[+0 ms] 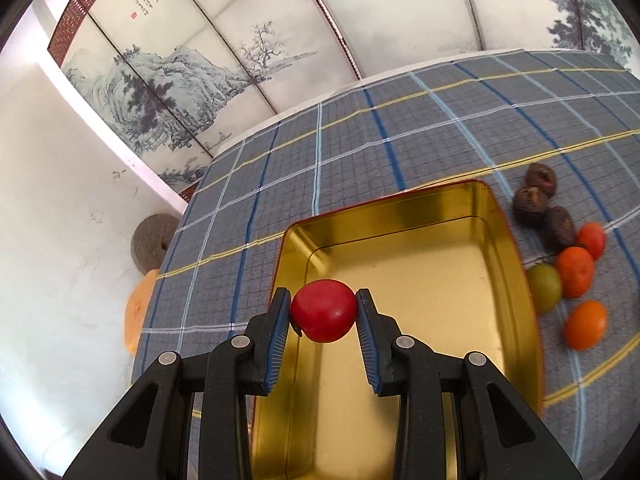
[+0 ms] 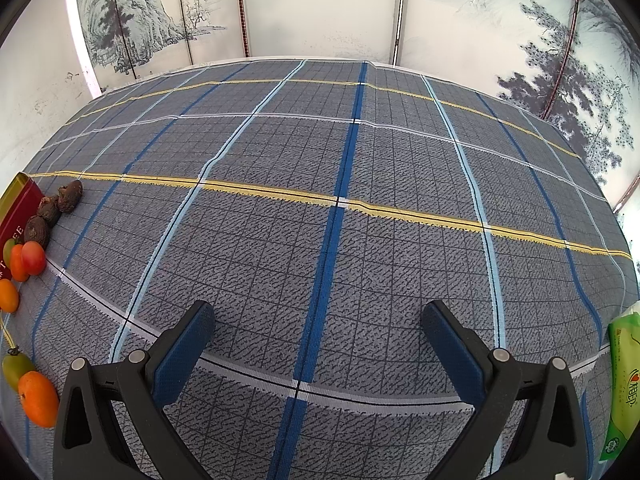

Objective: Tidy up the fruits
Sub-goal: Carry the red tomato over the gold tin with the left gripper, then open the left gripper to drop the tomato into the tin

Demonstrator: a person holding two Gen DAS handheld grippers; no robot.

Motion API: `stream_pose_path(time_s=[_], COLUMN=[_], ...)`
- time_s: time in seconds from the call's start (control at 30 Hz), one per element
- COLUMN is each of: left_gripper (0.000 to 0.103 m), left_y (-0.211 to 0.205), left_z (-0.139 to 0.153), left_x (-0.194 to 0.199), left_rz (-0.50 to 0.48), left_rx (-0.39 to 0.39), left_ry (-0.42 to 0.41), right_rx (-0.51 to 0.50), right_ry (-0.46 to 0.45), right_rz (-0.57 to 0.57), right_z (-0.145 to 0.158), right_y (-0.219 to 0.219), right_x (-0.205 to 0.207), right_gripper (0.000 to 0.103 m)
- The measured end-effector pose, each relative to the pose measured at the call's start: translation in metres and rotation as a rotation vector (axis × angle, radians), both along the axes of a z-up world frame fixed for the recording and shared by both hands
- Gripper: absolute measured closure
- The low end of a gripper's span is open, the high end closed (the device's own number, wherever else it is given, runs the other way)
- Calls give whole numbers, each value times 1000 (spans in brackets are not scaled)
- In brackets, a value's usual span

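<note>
My left gripper [image 1: 323, 309] is shut on a red tomato [image 1: 323, 312] and holds it above the near left part of an open gold tin [image 1: 420, 280]. Right of the tin lie three dark brown fruits [image 1: 532, 202], orange fruits [image 1: 575, 271] and a green one [image 1: 543, 287]. My right gripper [image 2: 318, 316] is open and empty above bare tablecloth. In the right wrist view the red side of the tin [image 2: 18, 204], the brown fruits [image 2: 50, 210] and the orange and green fruits [image 2: 28, 258] sit at the far left.
The table has a grey plaid cloth [image 2: 340, 200]. A green tissue pack [image 2: 622, 384] lies at the right edge. A painted screen [image 1: 200, 80] stands behind the table. A round stone [image 1: 154, 240] and an orange object [image 1: 138, 312] sit beyond the table's left edge.
</note>
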State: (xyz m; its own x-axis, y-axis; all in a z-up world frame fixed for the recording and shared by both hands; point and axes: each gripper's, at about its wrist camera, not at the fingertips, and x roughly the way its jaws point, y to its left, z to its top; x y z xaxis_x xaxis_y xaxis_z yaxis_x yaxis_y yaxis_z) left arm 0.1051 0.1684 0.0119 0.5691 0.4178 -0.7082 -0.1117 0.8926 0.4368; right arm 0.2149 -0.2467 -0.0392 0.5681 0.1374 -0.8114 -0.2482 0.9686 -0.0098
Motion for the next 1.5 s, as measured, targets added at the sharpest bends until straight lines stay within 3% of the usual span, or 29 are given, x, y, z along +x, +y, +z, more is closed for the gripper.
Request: stream_pose_path(time_s=[0.83, 1.0, 1.2, 1.5], left_gripper=[66, 51, 48, 48], left_y=[17, 24, 29, 2], left_z=[-25, -19, 1, 40], left_x=[49, 50, 27, -75], left_rz=[-5, 2, 22, 44], left_rx=[101, 15, -80, -206], left_ry=[60, 30, -44, -192], right_rx=[0, 0, 0, -3], right_ry=[0, 0, 0, -1], right_rz=[0, 0, 0, 25], right_z=[0, 0, 0, 4], right_y=[-2, -1, -1, -11], right_x=[-2, -2, -1, -15], right_gripper=[0, 0, 0, 0])
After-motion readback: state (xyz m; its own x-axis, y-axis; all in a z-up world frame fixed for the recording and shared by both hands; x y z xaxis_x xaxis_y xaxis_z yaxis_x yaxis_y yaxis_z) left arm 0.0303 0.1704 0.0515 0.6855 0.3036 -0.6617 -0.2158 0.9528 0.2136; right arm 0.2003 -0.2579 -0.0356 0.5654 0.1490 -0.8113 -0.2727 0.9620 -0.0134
